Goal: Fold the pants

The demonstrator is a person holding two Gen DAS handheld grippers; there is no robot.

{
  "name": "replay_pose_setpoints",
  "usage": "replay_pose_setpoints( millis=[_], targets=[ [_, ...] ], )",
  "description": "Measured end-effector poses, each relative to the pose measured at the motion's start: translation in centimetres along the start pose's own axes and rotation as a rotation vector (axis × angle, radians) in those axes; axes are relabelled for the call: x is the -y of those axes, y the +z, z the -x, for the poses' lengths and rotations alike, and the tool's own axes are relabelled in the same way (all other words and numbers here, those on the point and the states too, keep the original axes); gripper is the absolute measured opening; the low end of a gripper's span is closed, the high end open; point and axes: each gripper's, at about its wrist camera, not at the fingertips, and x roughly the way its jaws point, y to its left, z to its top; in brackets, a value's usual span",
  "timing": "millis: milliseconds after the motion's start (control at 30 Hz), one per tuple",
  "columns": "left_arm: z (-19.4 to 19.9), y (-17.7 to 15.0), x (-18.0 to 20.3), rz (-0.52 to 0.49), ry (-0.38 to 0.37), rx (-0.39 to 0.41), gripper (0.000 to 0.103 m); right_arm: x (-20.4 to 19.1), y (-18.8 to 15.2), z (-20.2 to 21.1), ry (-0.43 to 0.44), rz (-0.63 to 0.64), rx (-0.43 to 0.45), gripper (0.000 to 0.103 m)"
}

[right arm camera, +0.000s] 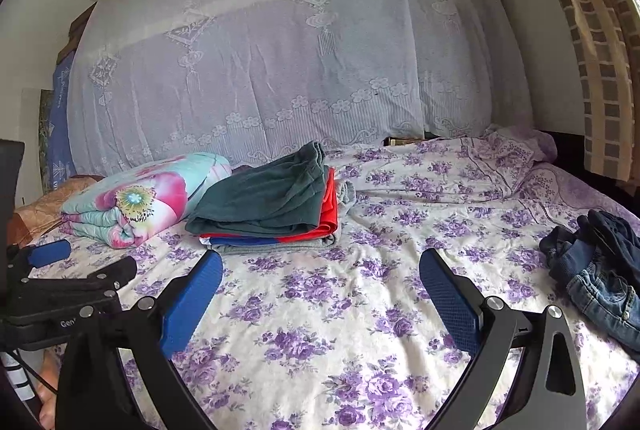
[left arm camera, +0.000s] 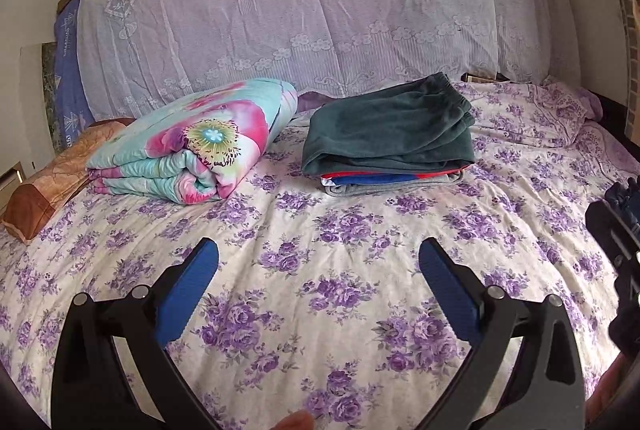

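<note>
While both tools hovered over the bed, the left gripper [left arm camera: 318,254] had its fingers [left arm camera: 448,290] spread wide with nothing between them, the blue ribbed pads set on black plastic arms with round metal pins. The right gripper [right arm camera: 320,266] stood the same way, its fingers [right arm camera: 450,300] far apart and empty, above bare sheet and touching no cloth. From the right wrist view the left tool showed at the left edge, lying low over the sheet.

Beyond the fingers stretched the bedsheet [left arm camera: 340,230], cream cotton printed with purple roses and lightly wrinkled. Toward the right edge of the bed lay the pants [right arm camera: 600,270], a crumpled heap of blue denim and darker navy fabric, unfolded and well apart from both tools. Farther back sat a stack of folded clothes [left arm camera: 384,134], a soft dark green garment on top, with red, blue and grey layers beneath it. Just beside it on the left rested a folded quilt [left arm camera: 192,142], puffy and printed with big pink flowers on turquoise. A pale lace cover [left arm camera: 300,10] draped the bulk behind them.
</note>
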Motion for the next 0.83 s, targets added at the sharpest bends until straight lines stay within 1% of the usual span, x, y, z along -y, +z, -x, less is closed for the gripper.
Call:
replay_pose_setpoints(
  millis=[67, 167, 333, 467, 500, 567, 833],
  targets=[
    [0.0, 0.0, 0.2, -0.005, -0.007, -0.006, 0.098, -0.3, 0.5, 0.3, -0.01, 0.013, 0.031, 0.099],
    [0.2, -0.1, 0.3, -0.002, -0.028, -0.004, 0.098, -0.6, 0.6, 0.7, -0.014, 0.041, 0.052, 0.099],
    [0.6, 0.1, 0.3, 0.011, -0.064, 0.013, 0.098, -1.3, 0.3, 0.8, -0.004, 0.092, 0.043, 0.099],
    [1.4, 0.0, 0.5, -0.001, -0.028, 0.063, 0.098, -1.5, 0.3, 1.0, -0.001, 0.104, 0.052, 0.099],
    [1.5, 0.1, 0.5, 0.0, -0.032, 0.063, 0.098, -1.4, 0.3, 1.0, -0.004, 0.103, 0.051, 0.099],
    [1.4, 0.3, 0.4, 0.004, -0.052, 0.047, 0.098, -1.3, 0.3, 1.1, -0.008, 0.097, 0.049, 0.099],
    [1.1, 0.2, 0.2, 0.026, -0.062, 0.019, 0.098, -1.2, 0.2, 0.7, -0.011, 0.093, 0.031, 0.099]
  ],
)
